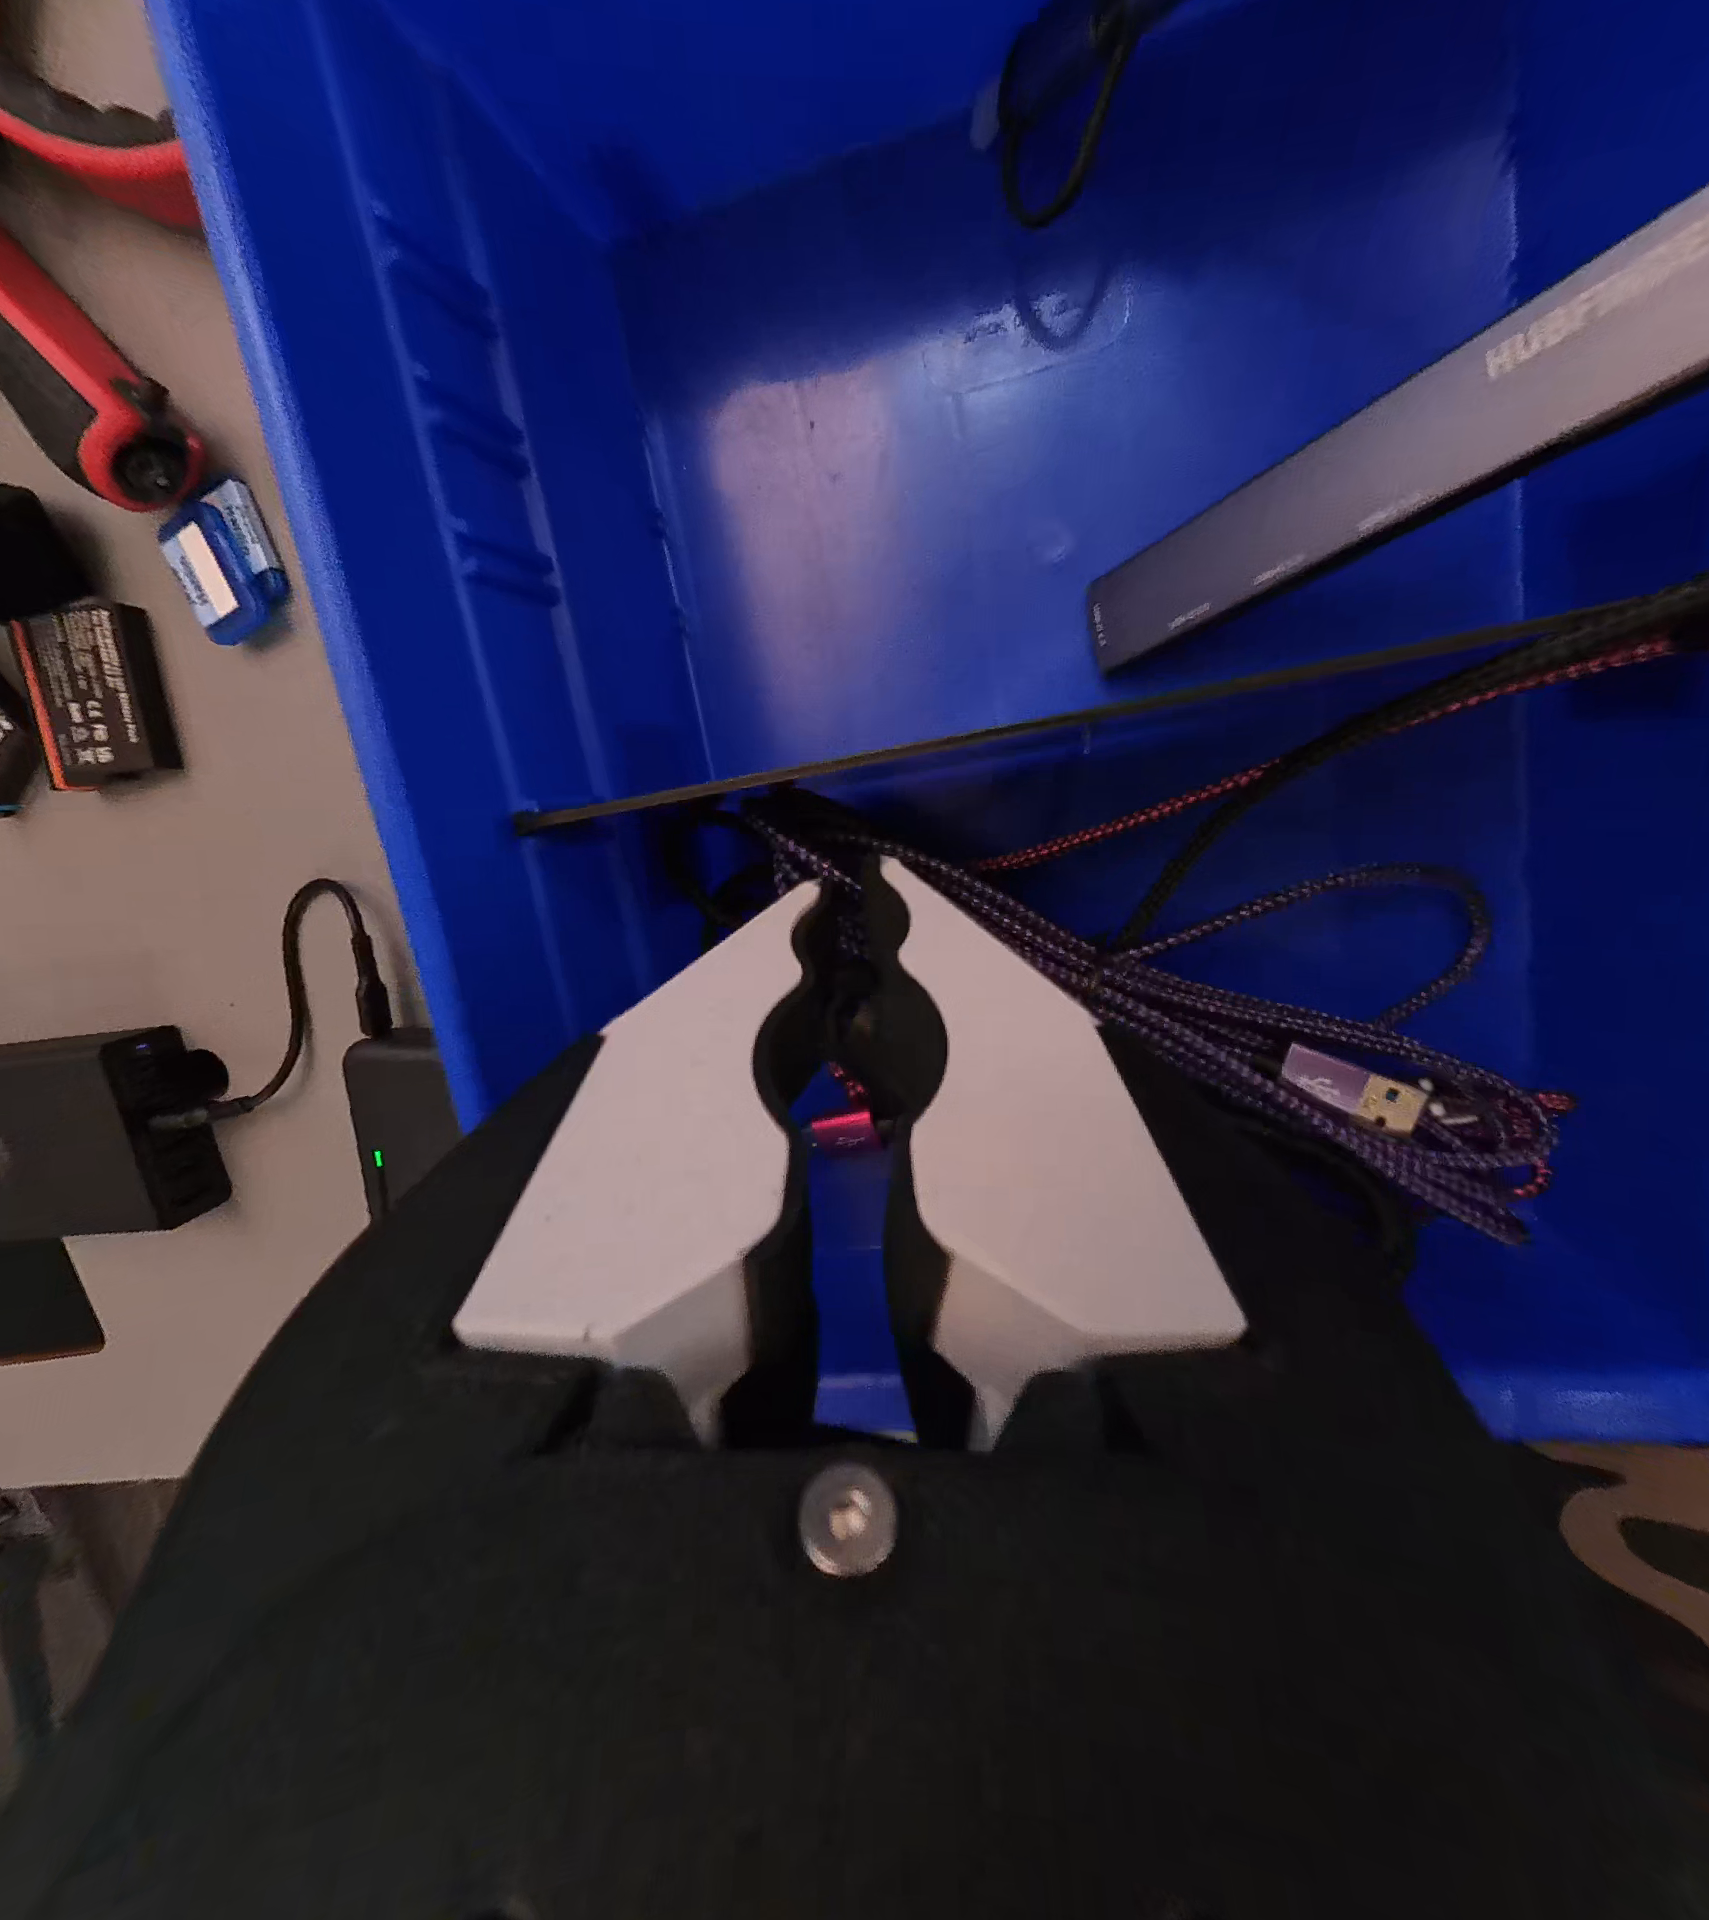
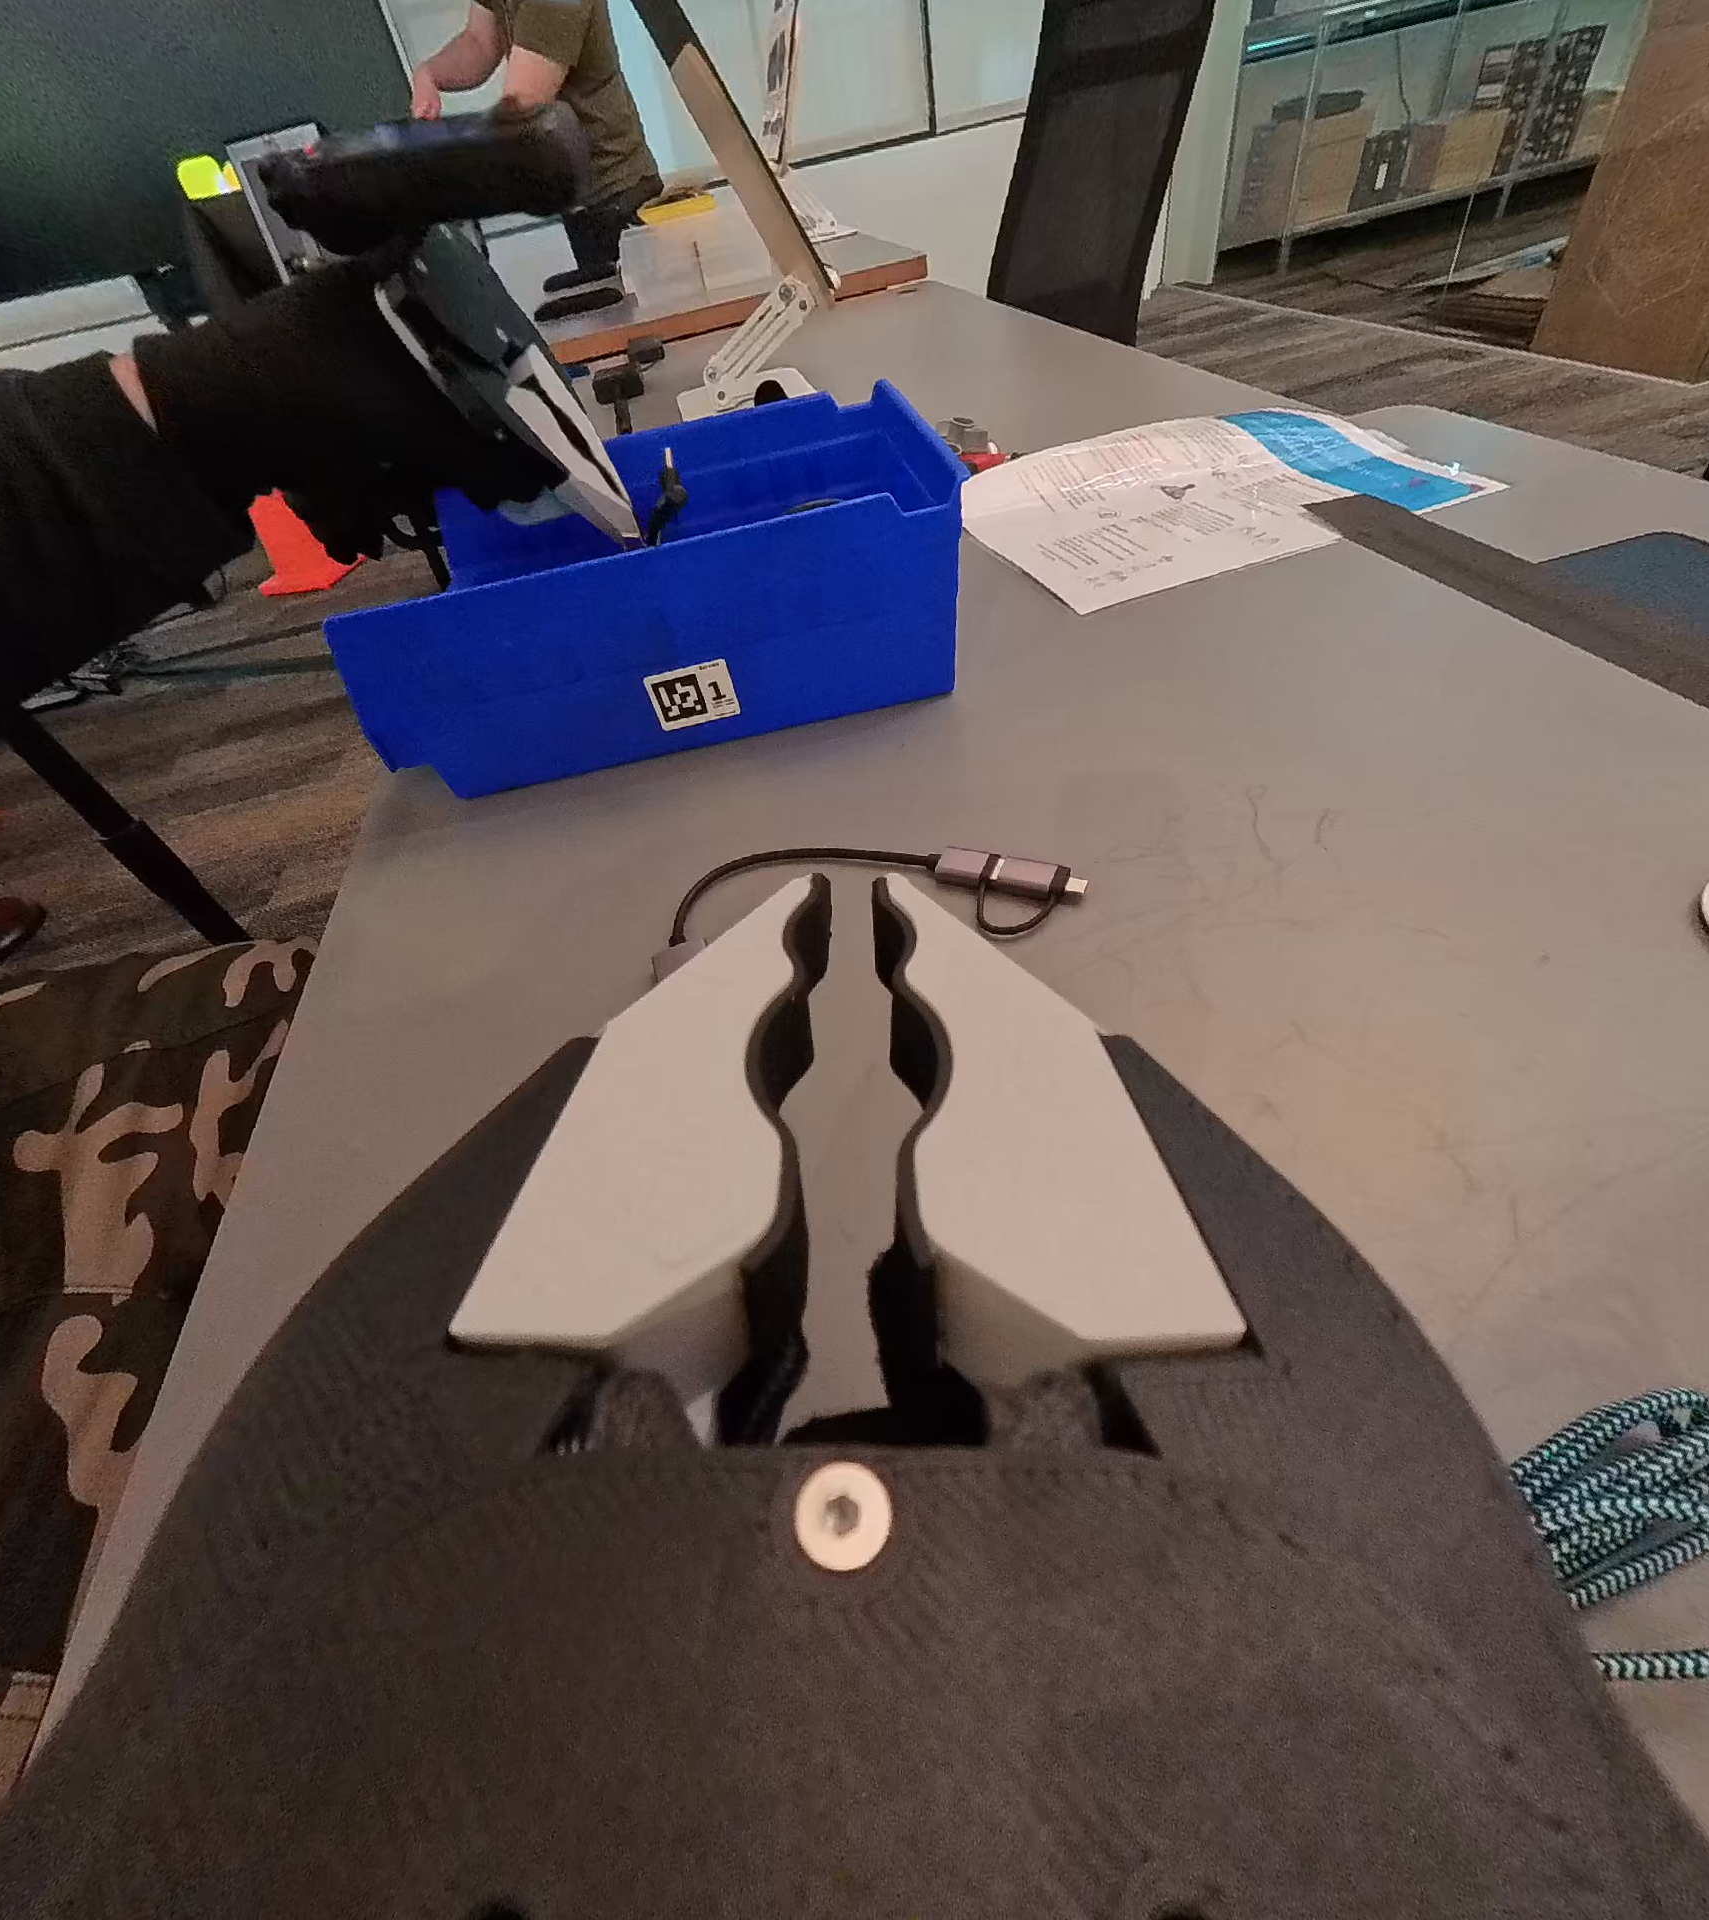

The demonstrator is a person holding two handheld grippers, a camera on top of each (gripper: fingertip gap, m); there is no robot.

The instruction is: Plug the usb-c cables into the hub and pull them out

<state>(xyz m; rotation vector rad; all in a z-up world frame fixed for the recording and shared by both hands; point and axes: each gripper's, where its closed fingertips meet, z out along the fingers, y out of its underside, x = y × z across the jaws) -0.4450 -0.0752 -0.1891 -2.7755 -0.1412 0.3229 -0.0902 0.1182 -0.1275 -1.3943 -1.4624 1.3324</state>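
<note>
1. Reaching into the blue plastic bin (image 1: pixel 933 468), your left tool (image 1: pixel 845 914) is clenched on a purple braided cable (image 1: pixel 1193 997), whose bundle lies coiled on the bin floor with a gold-tipped plug (image 1: pixel 1369 1096) showing.
2. A flat, dark grey box (image 1: pixel 1452 416) with pale lettering leans against the bin's right wall.
3. Outside the bin, battery packs (image 1: pixel 97 696) with printed labels lie on the desk (image 1: pixel 206 935).
4. Your right tool (image 2: pixel 850 894) is pressed around the slim grey hub (image 2: pixel 834 1143), which lies on the scratched grey desk (image 2: pixel 1349 935); its short black lead ends in a metal adapter plug (image 2: pixel 1006 868).
5. The bin (image 2: pixel 673 623) carries a white square-code sticker (image 2: pixel 691 694).
6. A teal-and-white braided cable (image 2: pixel 1660 1507) lies coiled to the right.
</note>
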